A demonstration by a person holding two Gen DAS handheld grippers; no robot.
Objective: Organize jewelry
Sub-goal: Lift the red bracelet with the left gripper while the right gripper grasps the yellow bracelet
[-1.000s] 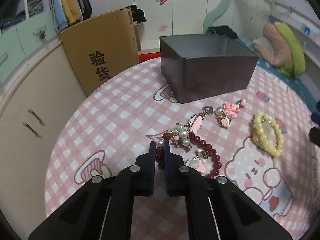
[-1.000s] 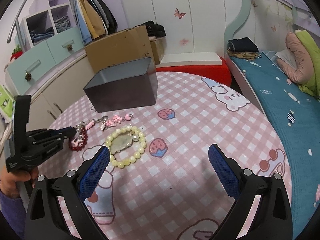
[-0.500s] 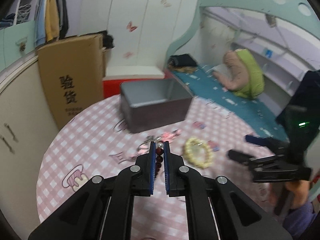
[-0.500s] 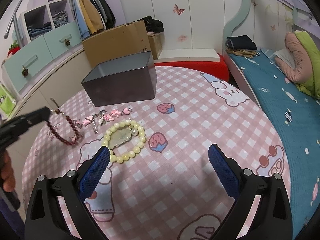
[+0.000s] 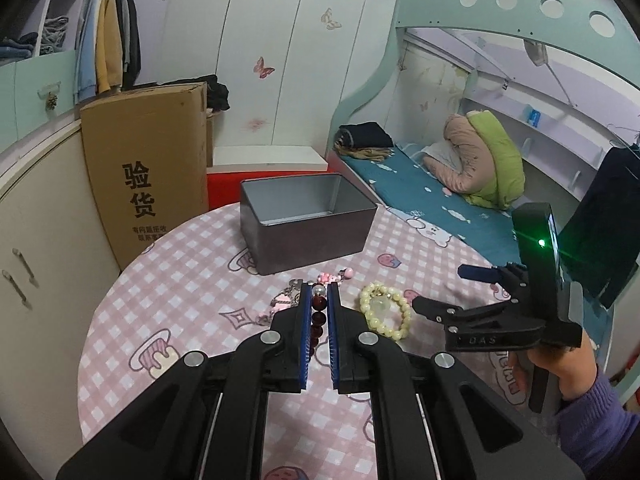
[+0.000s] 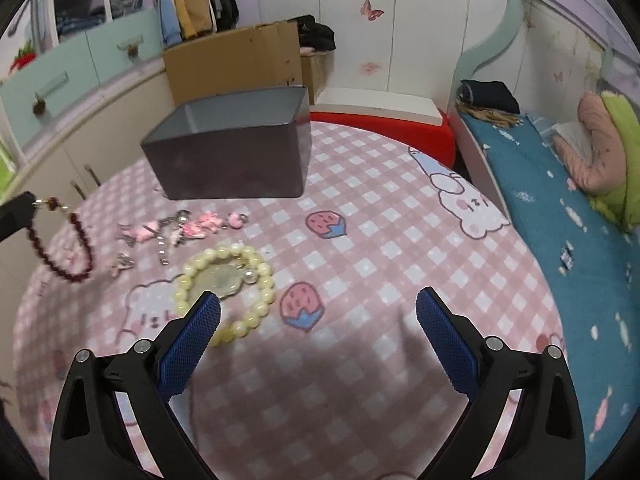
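Observation:
My left gripper (image 5: 319, 292) is shut on a dark red bead bracelet (image 5: 318, 316) and holds it above the table; in the right wrist view the bracelet (image 6: 60, 248) hangs from that gripper at the far left. A grey open box (image 5: 304, 220) (image 6: 232, 152) stands at the back of the round table. A pale yellow bead bracelet (image 5: 384, 314) (image 6: 228, 284) and pink charm jewelry (image 5: 332, 278) (image 6: 184, 228) lie on the pink checked cloth (image 6: 360, 264). My right gripper (image 6: 318, 308) is open and empty, just right of the yellow bracelet; it also shows in the left wrist view (image 5: 452, 292).
A tall cardboard box (image 5: 144, 168) stands behind the table at the left, next to cream cabinets (image 5: 40, 216). A bed with a blue sheet (image 6: 568, 216) runs along the right. A red and white stool (image 6: 384, 120) sits behind the table.
My left gripper has lifted the red bracelet off the table and risen higher, tilting up. My right gripper has moved forward and down, closer to the yellow bracelet.

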